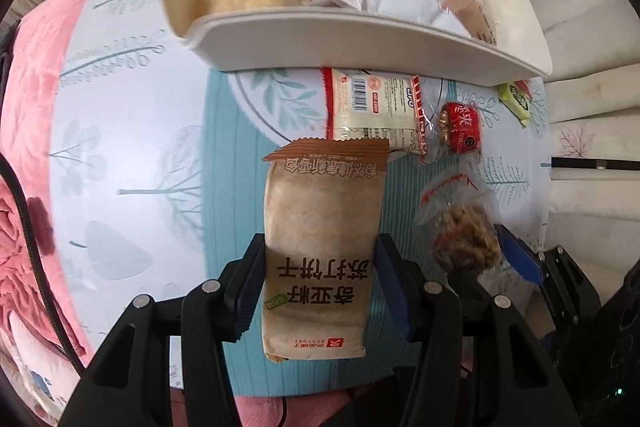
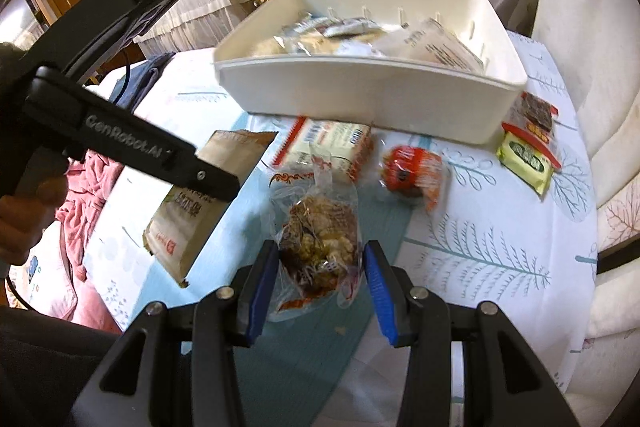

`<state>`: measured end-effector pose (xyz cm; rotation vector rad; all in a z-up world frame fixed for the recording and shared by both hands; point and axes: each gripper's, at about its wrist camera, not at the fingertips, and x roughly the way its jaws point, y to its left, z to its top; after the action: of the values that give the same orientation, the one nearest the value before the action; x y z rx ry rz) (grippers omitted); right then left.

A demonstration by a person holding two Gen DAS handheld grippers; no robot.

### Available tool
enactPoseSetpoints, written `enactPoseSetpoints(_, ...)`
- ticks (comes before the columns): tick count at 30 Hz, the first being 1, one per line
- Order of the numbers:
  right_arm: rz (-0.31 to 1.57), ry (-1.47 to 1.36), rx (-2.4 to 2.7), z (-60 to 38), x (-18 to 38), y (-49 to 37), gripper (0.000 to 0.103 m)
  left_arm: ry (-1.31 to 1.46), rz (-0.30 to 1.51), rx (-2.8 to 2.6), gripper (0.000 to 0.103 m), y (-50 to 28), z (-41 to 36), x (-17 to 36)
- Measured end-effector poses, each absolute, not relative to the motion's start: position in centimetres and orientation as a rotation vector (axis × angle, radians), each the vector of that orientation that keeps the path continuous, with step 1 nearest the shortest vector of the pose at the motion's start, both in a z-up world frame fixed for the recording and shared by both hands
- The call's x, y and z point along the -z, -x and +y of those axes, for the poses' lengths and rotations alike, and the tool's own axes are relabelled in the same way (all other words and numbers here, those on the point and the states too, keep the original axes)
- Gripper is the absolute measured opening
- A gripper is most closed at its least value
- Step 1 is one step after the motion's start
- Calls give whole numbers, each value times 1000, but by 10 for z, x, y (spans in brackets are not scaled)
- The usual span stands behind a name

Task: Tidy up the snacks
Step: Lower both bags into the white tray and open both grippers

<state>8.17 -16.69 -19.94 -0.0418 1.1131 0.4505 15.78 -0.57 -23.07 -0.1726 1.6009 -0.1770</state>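
The left claw (image 1: pixel 320 269) grips a tan-brown paper-look cracker packet (image 1: pixel 322 239) across its width, blue pads pressed to both long edges. The packet's long axis runs along the claw's fingers, its crimped brown end pointing toward 12 o'clock in the left wrist view, at the white plastic bin (image 1: pixel 360 43). Large dark Chinese characters run down its face, upside down to the camera, and small print by the near end reads "BESTORE" beside a red logo. In the right wrist view the same packet (image 2: pixel 200 203) hangs clear above the leaf-printed cloth of the surface (image 2: pixel 500 259), at 9 o'clock from the right claw, and the left tool's black arm carries the lettering "GenRobot.AI".

The right claw (image 2: pixel 320 269) is closed on a clear crinkly bag of brown nut clusters (image 2: pixel 316 239), its red-printed top end pointing to 12 o'clock.

Four loose snacks lie on the surface between the claws and the bin: one white wafer pack with red crimped edges and a barcode (image 1: pixel 374 111), one red round wrapped sweet (image 1: pixel 460 129), one yellow-green sachet (image 2: pixel 526 157), and one dark packet with red trim (image 2: pixel 534 115) touching the bin's corner at 2 o'clock. The bin holds several pale cracker and rice-cake packs; their count is unclear.
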Motion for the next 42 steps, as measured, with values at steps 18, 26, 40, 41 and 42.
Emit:
enactPoseSetpoints(18,942,20,-463,-98,138,-120,44,124,1408,216,52,-209,68,134)
enactPoseSetpoints(26,868,2,-386,-81,123,-152,44,113,1328,232,52,-254,78,121)
enactPoseSetpoints(40,863,-70,-231,-86,128,-209,45,157,1291,296,53,-327,68,136)
enactPoseSetpoints(41,865,-78,-223,-87,130,-210,45,159,1292,306,53,-329,67,138)
enactPoseSetpoints(42,871,-89,-214,-90,131,-213,45,163,1293,309,53,-329,66,140)
